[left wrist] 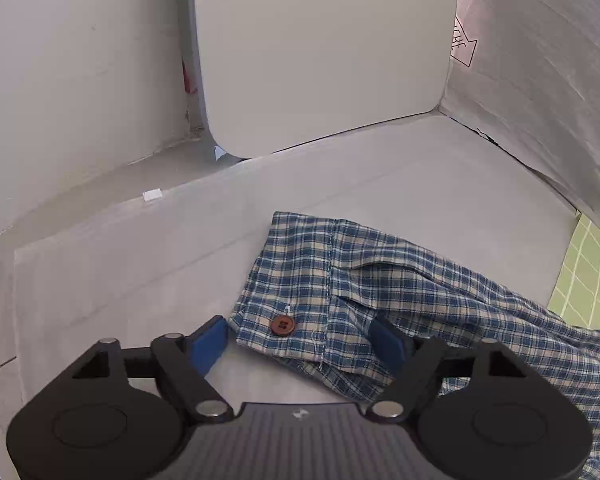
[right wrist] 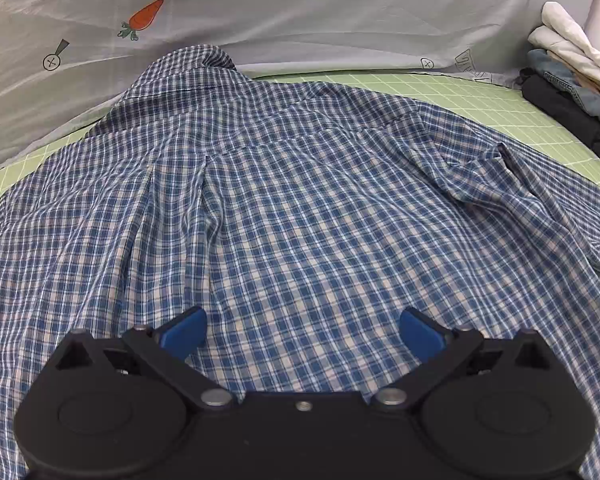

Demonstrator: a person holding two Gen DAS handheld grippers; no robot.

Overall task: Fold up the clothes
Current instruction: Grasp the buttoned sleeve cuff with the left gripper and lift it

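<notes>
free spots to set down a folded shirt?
Bare grey surface left of the cuff, up to the white panel. Green mat strip between shirt and clothes stack. Mat's middle is fully under the shirt.

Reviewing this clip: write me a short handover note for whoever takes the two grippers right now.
Left gripper: jaws apart around the sleeve cuff with the brown button, pads not pressing it.
Right gripper: open, empty, over the back of the plaid shirt.
Shirt lies spread back-up on the green grid mat, collar at the far end; that sleeve runs off onto the grey surface. Folded clothes pile at far right.
Done: shirt laid out.
Left: every fold, probably starting with this sleeve.
</notes>
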